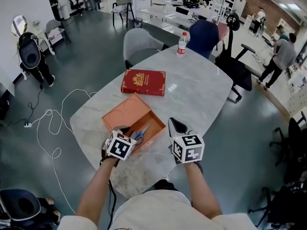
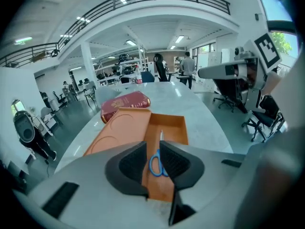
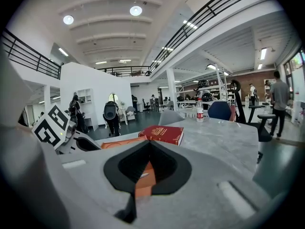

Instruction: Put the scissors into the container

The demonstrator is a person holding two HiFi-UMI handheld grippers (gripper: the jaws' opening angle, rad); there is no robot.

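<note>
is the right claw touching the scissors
Apart. The head view shows the right claw outside the wall of the orange box, while the scissors lie inside it, box floor between.

Handle loops of the scissors [image 2: 157,151] partly hidden behind the left tongs [image 2: 152,148]; near end of the container [image 2: 169,128] likewise masked.

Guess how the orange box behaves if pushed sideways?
Likely light and slides easily: orange box looks thin-walled, holds only scissors, on a smooth marble table. Open lid lying flat alongside would probably make it pivot.
</note>
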